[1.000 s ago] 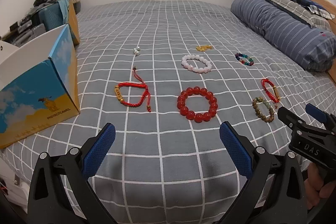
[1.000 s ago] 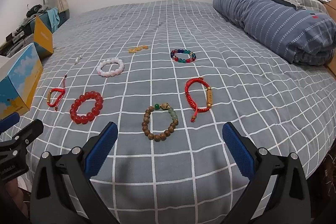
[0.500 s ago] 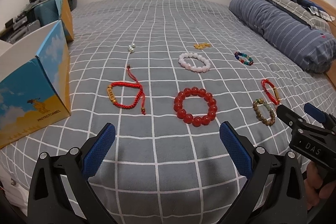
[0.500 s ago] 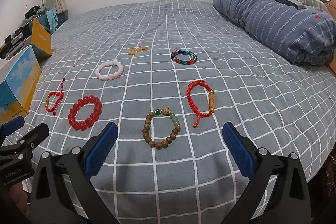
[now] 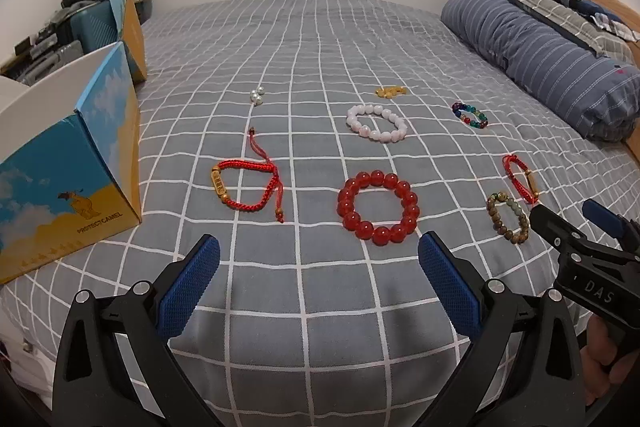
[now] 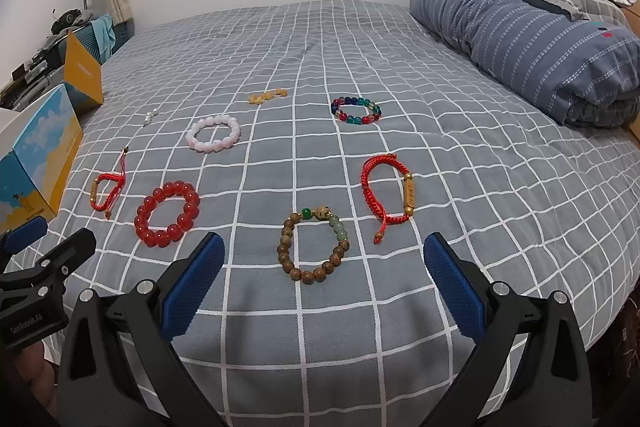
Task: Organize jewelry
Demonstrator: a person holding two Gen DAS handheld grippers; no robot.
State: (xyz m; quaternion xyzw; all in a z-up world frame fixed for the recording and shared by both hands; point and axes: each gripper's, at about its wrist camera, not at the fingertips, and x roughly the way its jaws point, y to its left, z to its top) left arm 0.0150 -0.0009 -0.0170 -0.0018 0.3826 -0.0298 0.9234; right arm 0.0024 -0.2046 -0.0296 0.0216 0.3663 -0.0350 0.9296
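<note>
At far left an open blue-and-yellow box stands on my grey checked bed. Beside it lie a red cord bracelet, then the big red bead bracelet, with the pale pink one beyond. My left tongs hang above the bedcover, spread wide and holding nothing. Further right, the brown wooden beads lie just ahead of my right tongs, equally wide apart, beside another red cord bracelet.

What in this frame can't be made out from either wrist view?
- Box interior: left view, hidden by its wall and the frame edge.
- Lettering on the red cord bracelet's gold bar: right view, too small.
- Small yellow piece: both views, too small to identify.
</note>
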